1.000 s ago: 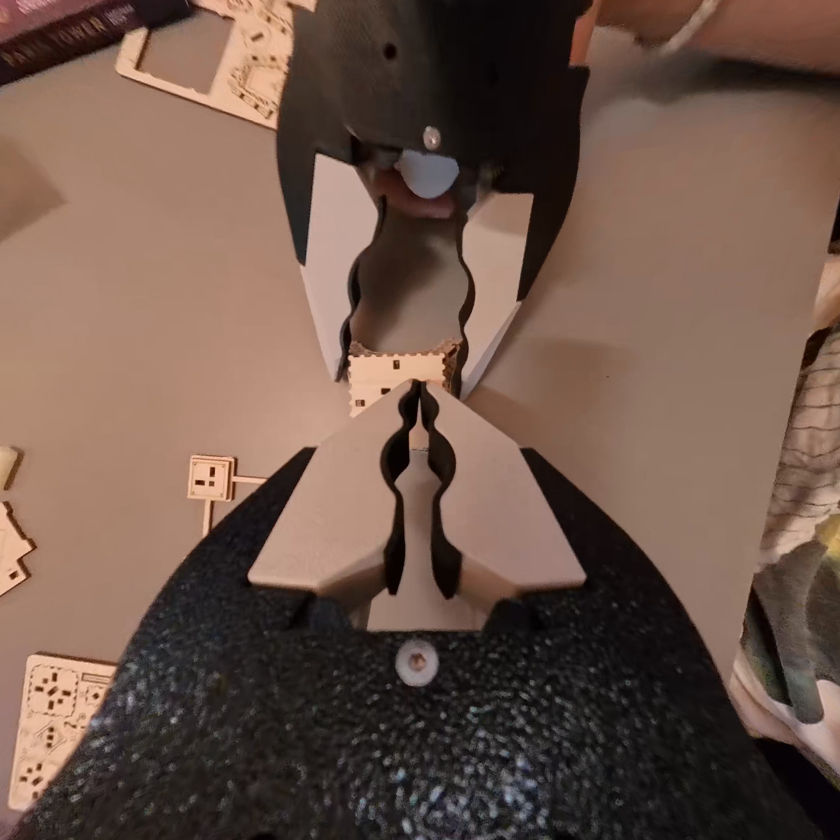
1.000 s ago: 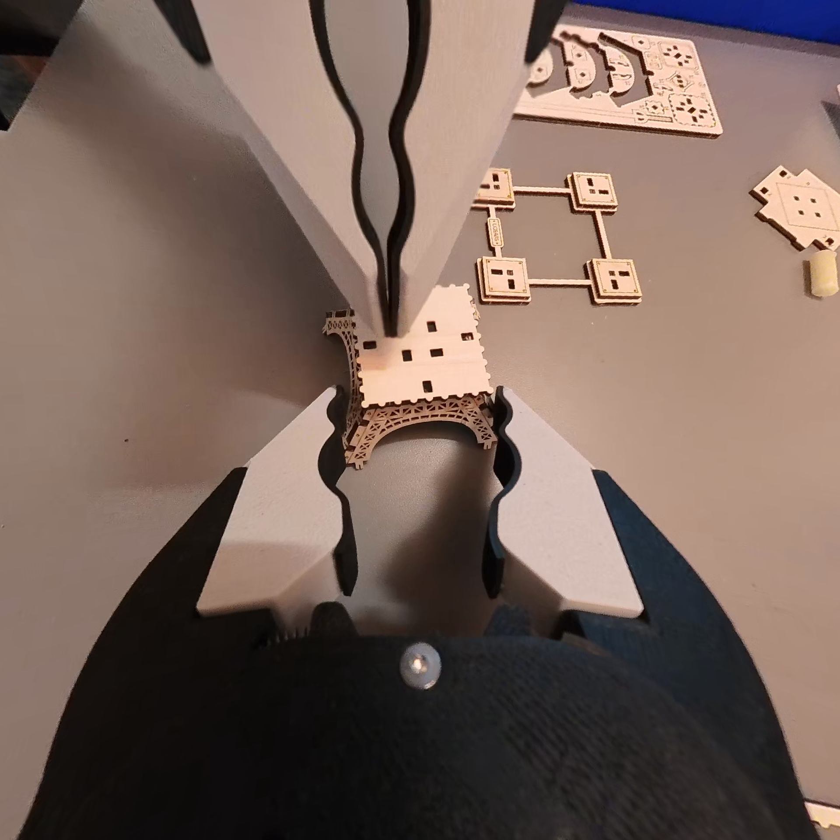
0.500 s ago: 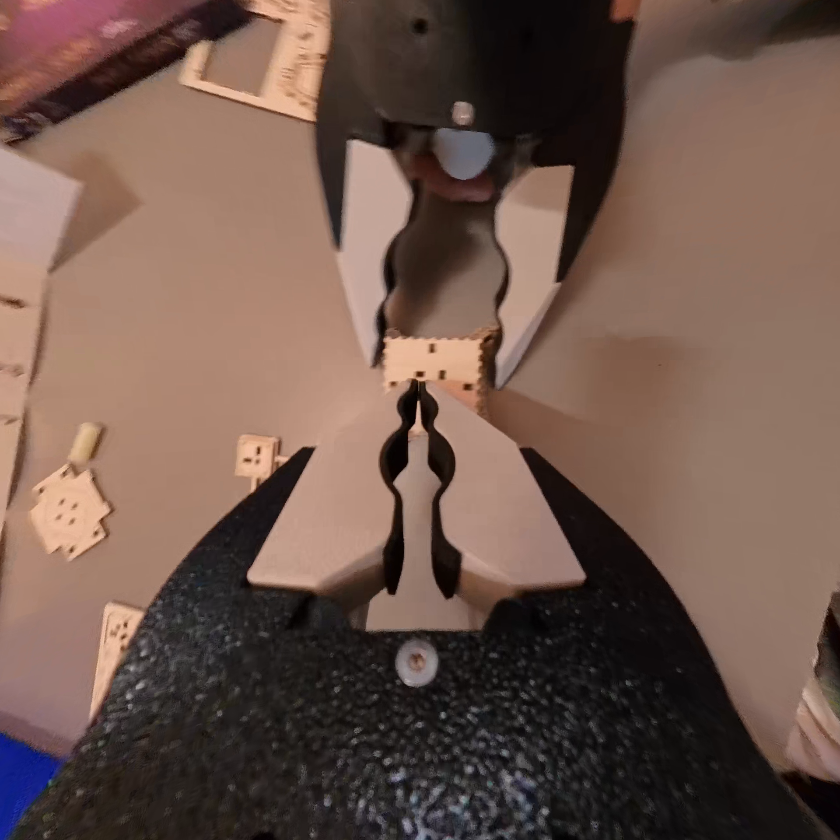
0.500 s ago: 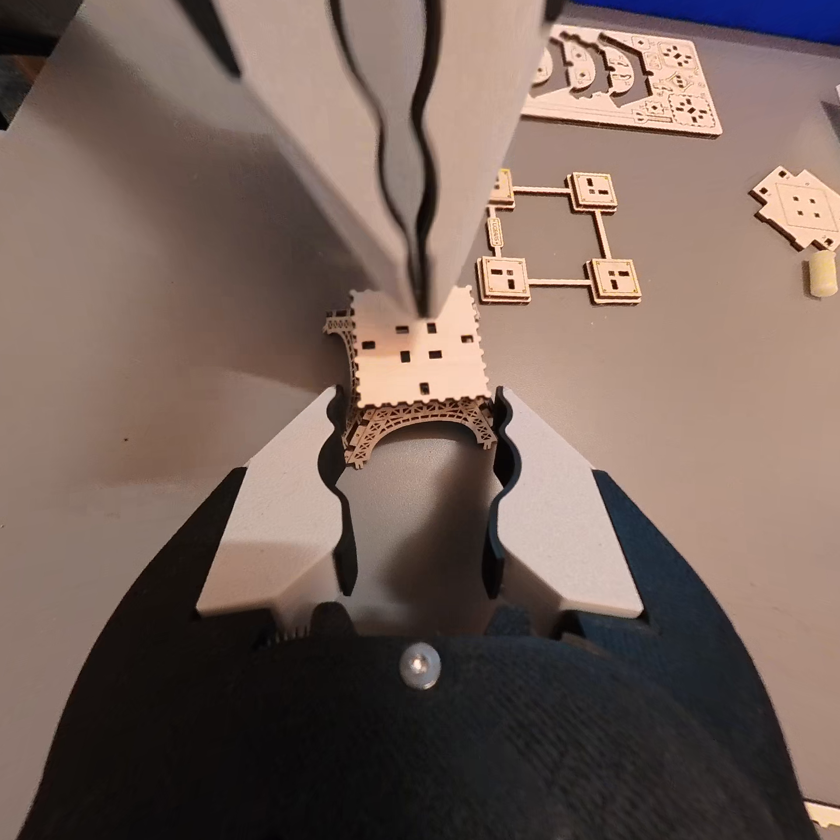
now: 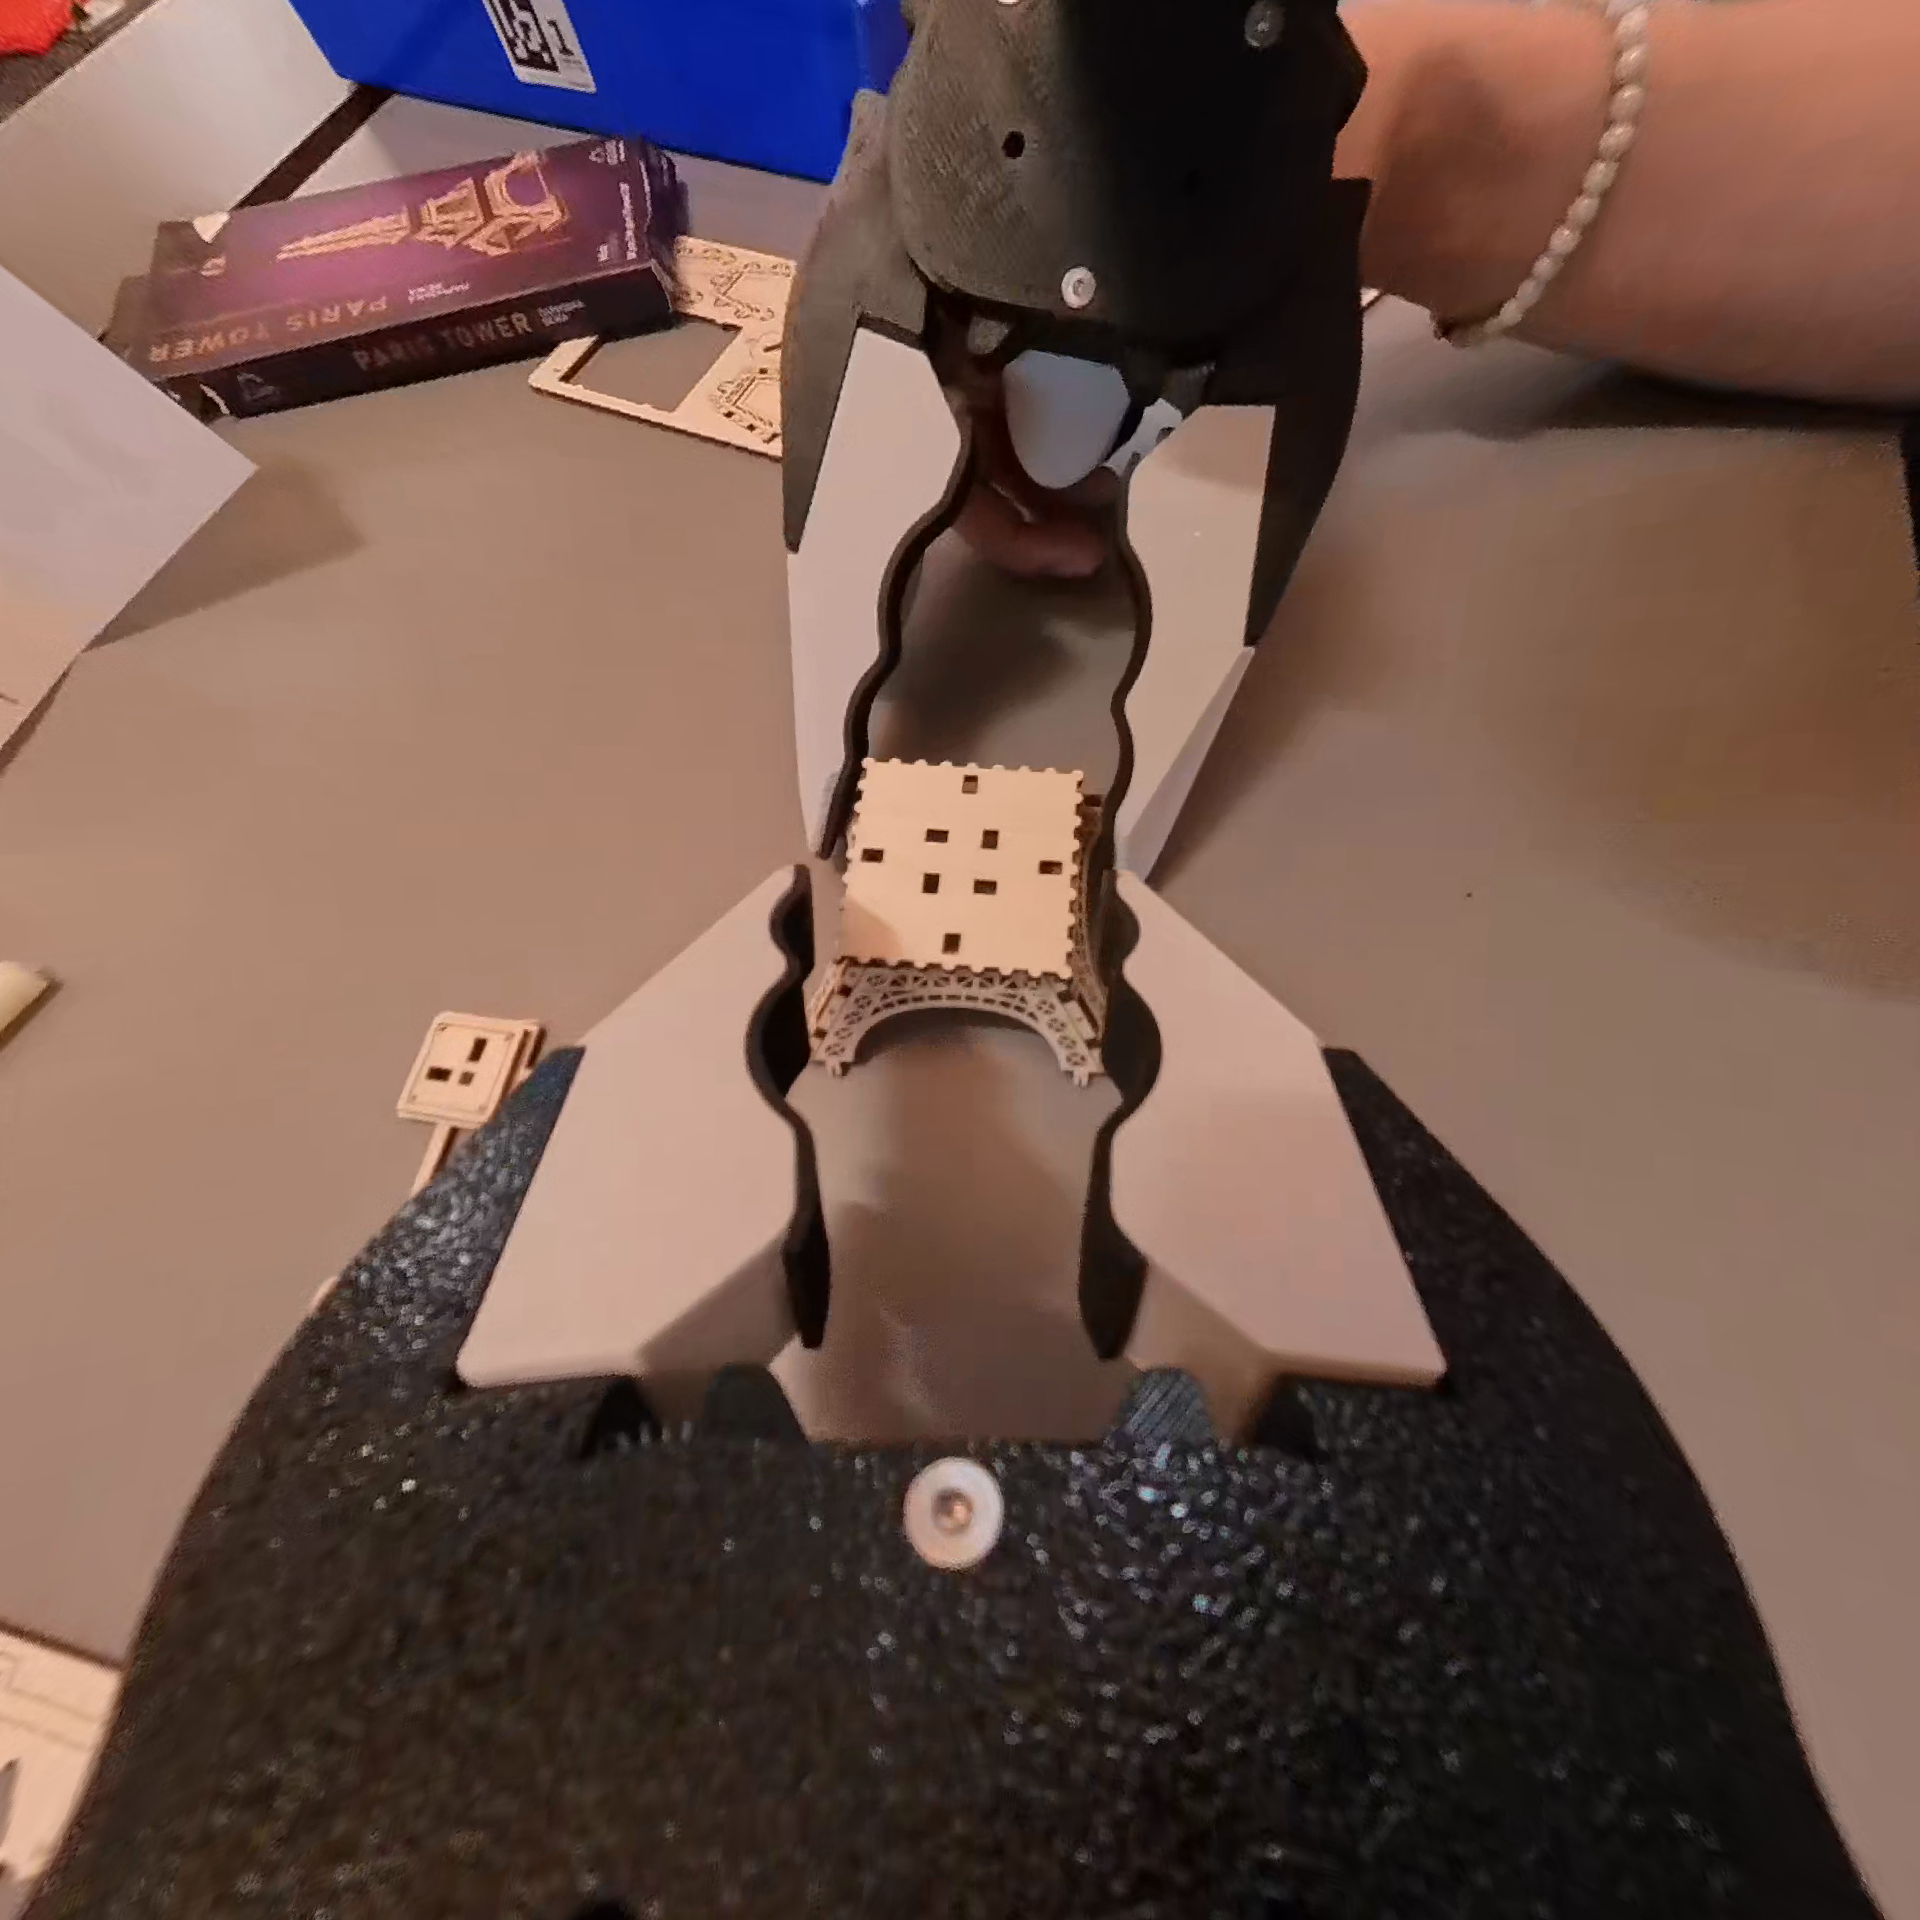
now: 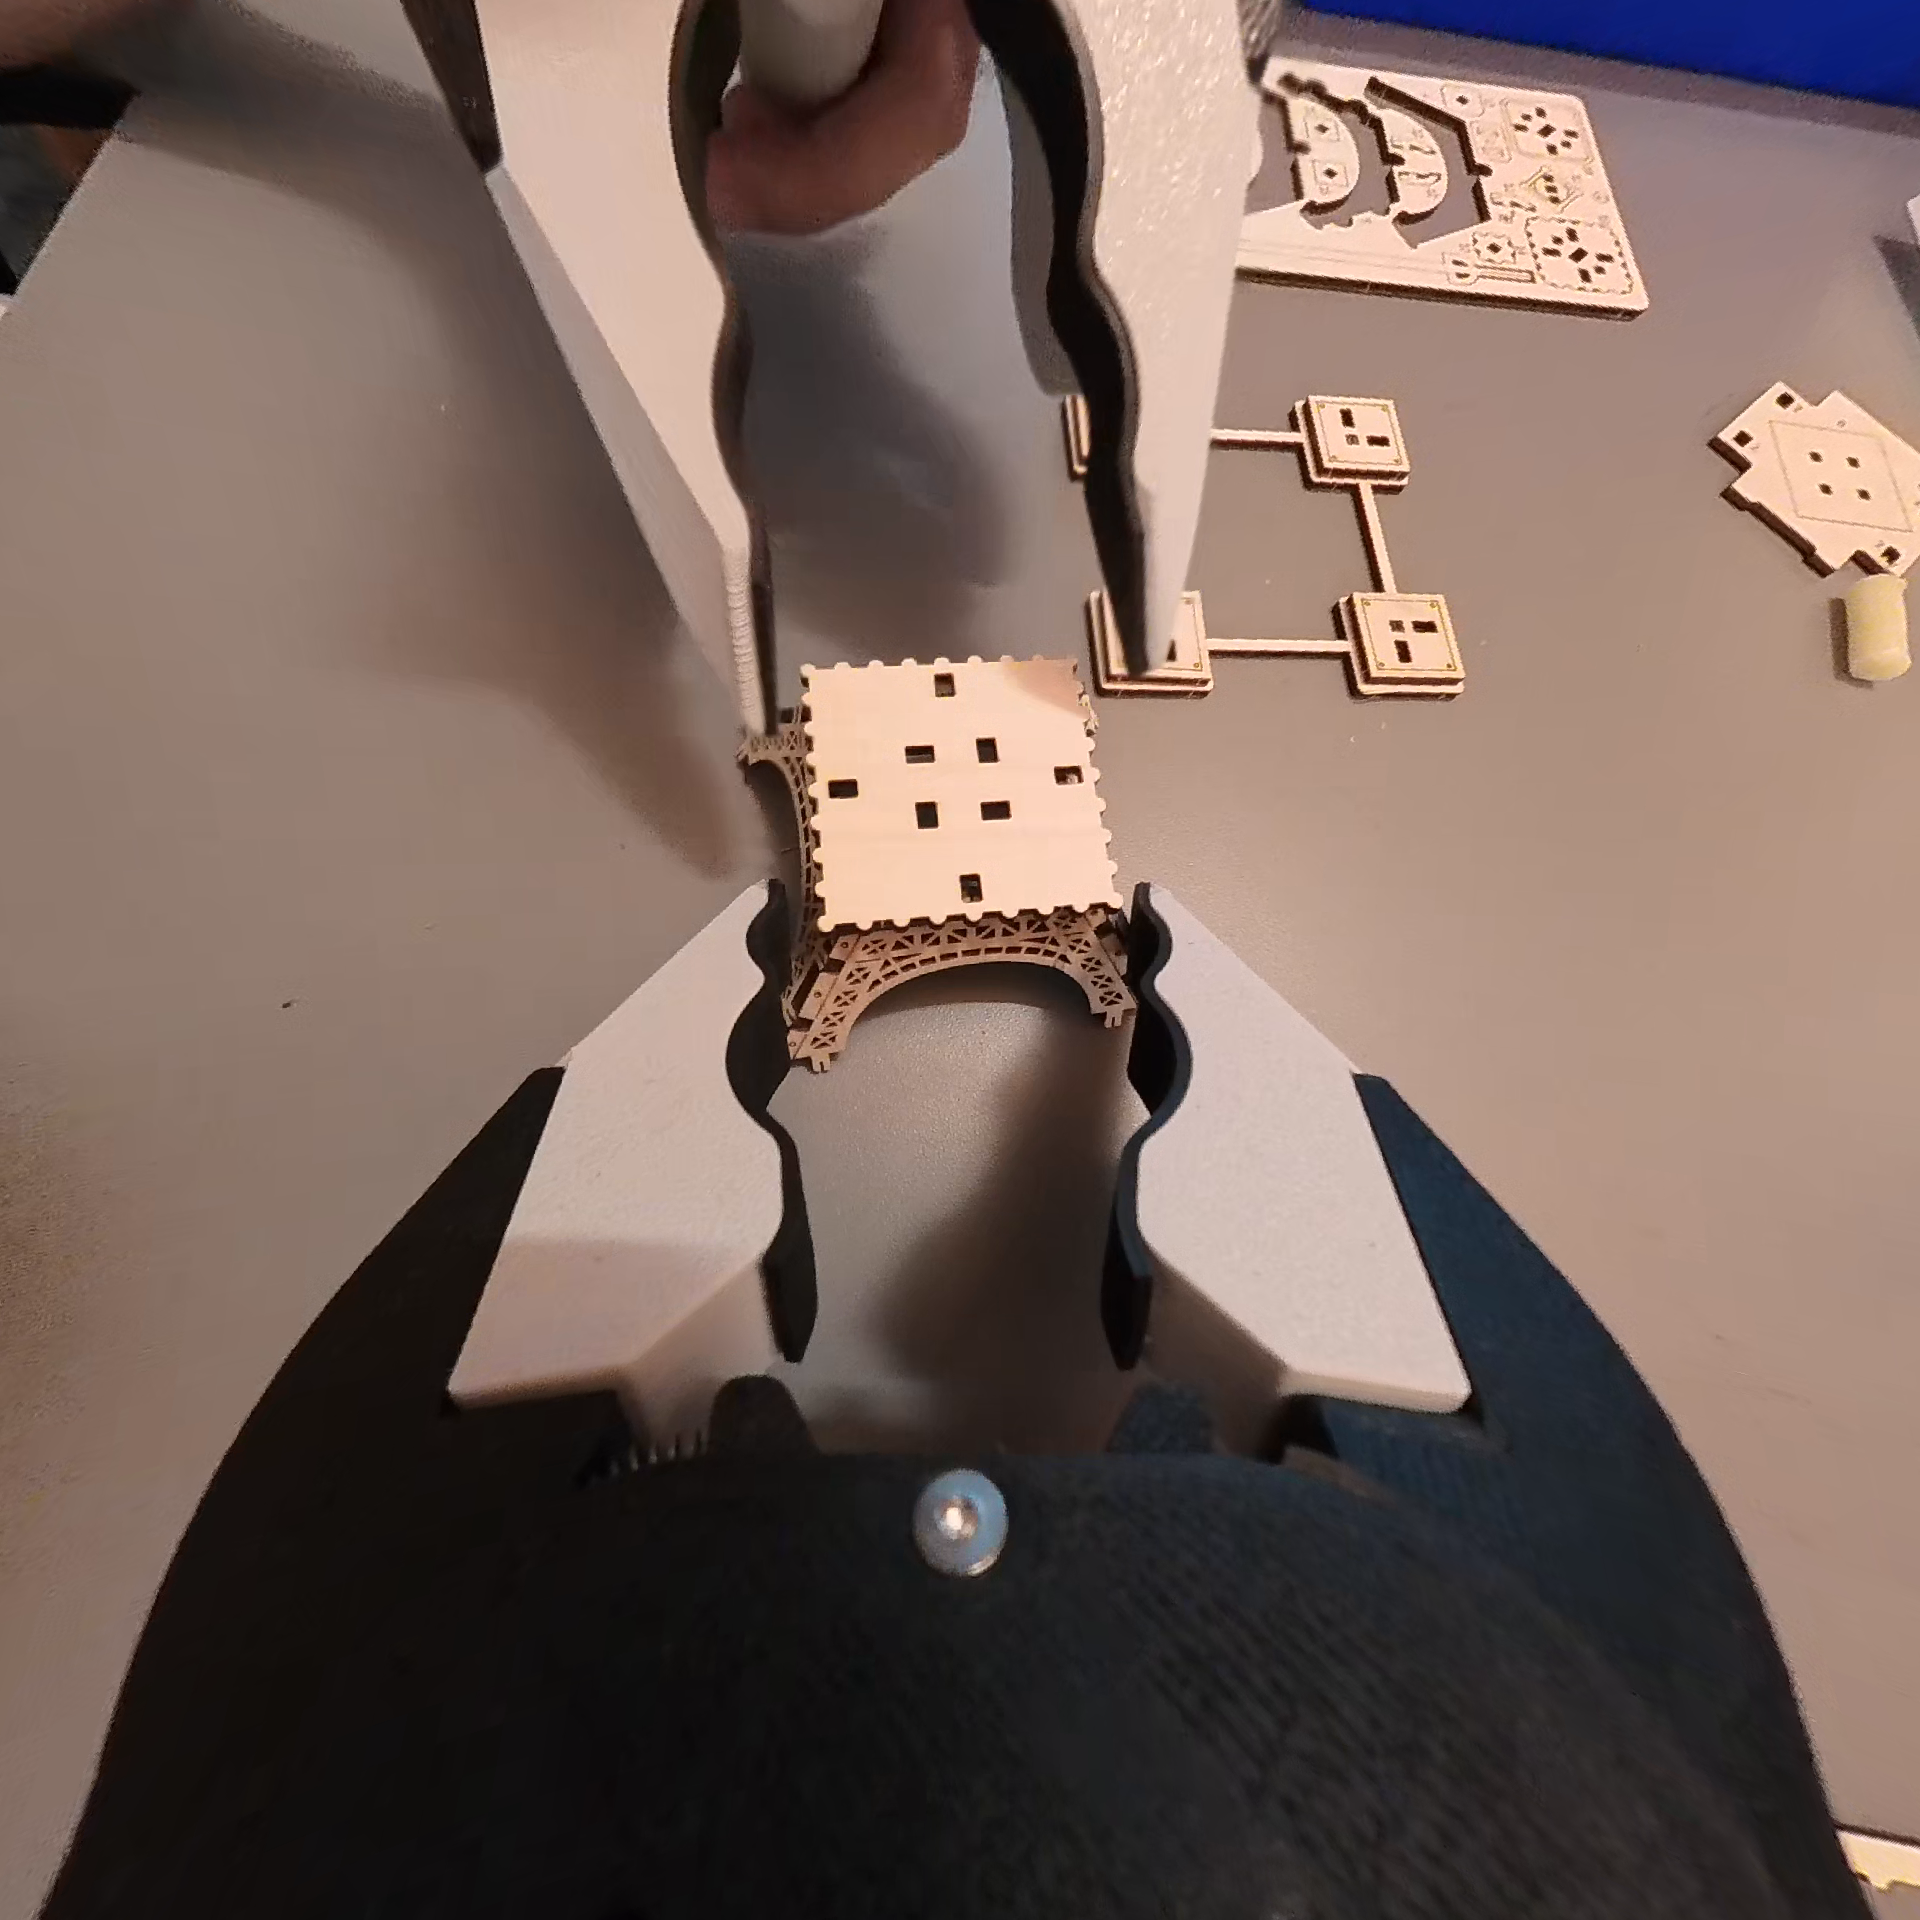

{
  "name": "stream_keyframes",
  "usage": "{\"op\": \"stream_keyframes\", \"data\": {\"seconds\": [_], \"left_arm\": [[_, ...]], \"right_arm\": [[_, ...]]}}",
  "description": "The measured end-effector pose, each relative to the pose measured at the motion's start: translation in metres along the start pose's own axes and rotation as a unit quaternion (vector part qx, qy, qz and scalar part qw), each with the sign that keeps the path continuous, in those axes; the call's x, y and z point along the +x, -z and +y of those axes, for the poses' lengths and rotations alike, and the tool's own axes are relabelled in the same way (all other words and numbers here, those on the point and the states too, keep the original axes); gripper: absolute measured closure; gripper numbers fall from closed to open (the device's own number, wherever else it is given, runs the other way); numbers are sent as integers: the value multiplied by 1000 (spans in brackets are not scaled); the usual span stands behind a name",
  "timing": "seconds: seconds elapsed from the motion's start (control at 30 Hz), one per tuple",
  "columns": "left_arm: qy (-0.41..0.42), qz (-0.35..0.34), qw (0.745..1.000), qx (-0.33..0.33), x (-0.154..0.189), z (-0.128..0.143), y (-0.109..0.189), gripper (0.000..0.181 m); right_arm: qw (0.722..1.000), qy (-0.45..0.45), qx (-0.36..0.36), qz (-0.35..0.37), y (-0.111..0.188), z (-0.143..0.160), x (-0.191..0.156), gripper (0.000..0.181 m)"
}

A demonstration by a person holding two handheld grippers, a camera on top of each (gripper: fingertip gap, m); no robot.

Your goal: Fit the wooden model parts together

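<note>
Grey bench (image 6: 312, 727) carries the wooden tower base (image 6: 956, 800), pinched by the right gripper (image 6: 951, 925); the left gripper (image 5: 956, 935) is spread around it.

Each hand-held gripper (image 5: 951, 935) (image 6: 951, 935) has a black speckled body, grey wedge fingers (image 5: 665, 1164) with wavy black pads, one silver screw (image 5: 953, 1523); a beaded bracelet (image 5: 1579, 156).

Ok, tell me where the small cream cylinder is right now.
In the right wrist view, the cream cylinder lies on the grey table at the far right edge, just below the cross-shaped wooden plate.
</note>
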State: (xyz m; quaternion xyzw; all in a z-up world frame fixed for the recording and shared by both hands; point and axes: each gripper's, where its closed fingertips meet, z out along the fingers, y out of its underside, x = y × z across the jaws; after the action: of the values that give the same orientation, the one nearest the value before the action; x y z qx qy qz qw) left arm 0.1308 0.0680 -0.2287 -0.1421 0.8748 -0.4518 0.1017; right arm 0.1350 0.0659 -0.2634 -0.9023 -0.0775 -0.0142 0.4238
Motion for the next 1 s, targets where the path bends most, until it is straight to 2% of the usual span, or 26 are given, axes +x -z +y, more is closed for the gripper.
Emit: {"op": "stream_keyframes", "data": {"seconds": [0.43, 0.67, 0.77, 0.87, 1.0], "left_arm": [[23, -12, 1000, 3, -1, 8, -6, 135], [23, -21, 1000, 0, 0, 8, -7, 135], [19, -25, 999, -11, -1, 8, -7, 135], [10, -34, 999, -23, -1, 9, -6, 135], [8, -41, 999, -33, -1, 9, -6, 135]], "right_arm": [[1000, -7, -1, 9, 0, 0, 3, 112], [1000, -8, -2, 1, 0, 0, 1, 117], [1000, -9, -1, 5, 2, 1, 1, 106], [1000, -11, 27, 3, 10, -4, 1, 108], [993, -33, 113, 8, 31, -23, 9, 110]]}}
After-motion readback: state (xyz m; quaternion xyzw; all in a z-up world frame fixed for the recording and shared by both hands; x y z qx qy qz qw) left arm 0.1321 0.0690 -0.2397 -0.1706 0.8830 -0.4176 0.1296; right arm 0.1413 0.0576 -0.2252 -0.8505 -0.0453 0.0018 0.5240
